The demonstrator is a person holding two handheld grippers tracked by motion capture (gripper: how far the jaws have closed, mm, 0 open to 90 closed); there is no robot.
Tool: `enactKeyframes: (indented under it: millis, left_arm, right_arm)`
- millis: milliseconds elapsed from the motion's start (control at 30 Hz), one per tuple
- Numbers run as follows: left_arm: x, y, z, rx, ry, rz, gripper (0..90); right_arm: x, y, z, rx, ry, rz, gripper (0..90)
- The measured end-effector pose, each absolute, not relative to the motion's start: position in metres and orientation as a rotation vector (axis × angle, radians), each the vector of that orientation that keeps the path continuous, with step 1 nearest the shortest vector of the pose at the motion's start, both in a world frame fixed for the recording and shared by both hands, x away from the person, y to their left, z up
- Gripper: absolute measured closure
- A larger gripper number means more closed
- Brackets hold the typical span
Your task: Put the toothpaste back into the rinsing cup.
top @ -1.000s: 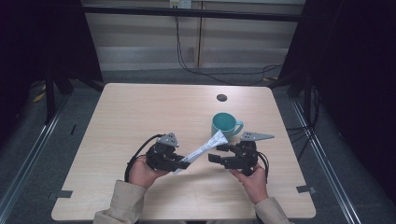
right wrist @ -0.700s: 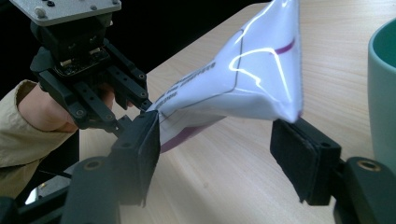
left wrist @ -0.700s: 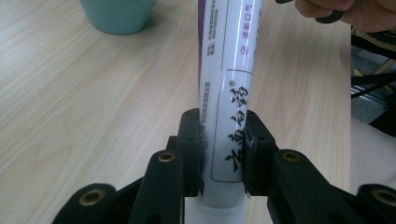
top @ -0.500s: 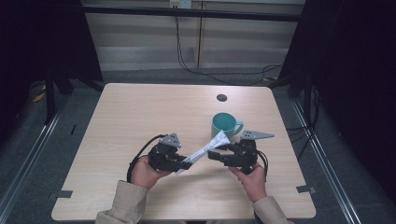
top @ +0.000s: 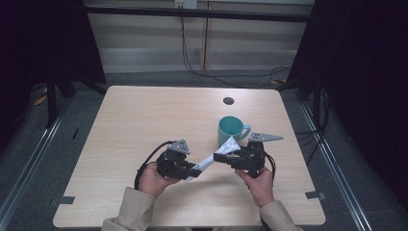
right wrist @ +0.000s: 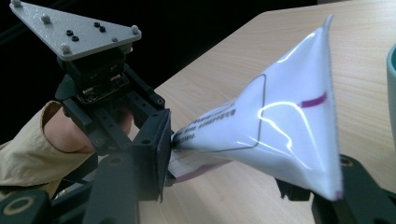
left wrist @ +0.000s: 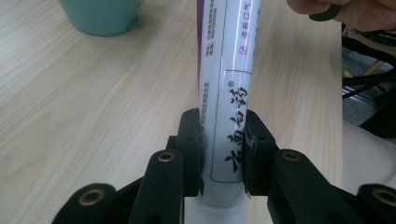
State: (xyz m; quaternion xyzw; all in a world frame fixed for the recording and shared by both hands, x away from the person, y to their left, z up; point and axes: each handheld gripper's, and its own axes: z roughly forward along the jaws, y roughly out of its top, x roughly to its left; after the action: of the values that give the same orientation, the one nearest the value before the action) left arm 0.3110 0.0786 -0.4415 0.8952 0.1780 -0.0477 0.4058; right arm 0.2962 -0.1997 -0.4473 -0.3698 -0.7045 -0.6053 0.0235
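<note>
tube: a white toothpaste tube [top: 215,157] hung between both grippers over the table's [top: 144,120] near edge, beside a teal mug [top: 230,129].
left gripper [left wrist: 223,149]: clamped on the cap end.
right gripper [top: 230,160]: clamped near the crimped tail.
handling: likely light, soft, glossy; firmest near the cap.

dim surroundings, glare on tube [right wrist: 280,126]

A pale wood worktop [top: 144,125] stands on grey floor [top: 29,159], black curtains [top: 365,72] at both sides, cables [top: 211,72] trailing behind.
</note>
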Motion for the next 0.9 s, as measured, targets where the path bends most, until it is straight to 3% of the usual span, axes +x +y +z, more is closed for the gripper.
enactKeyframes:
  millis: [433, 900]
  left_arm:
    - [0.308, 0.072, -0.442, 2.253, 0.453, -0.121, 72.4]
    - [0.301, 0.046, -0.443, 2.269, 0.428, -0.093, 64.2]
  right_arm:
    - [0.304, -0.197, -0.436, -1.191, -2.078, -1.87, 61.2]
    - [0.311, -0.194, -0.424, -1.287, -2.075, -1.869, 72.4]
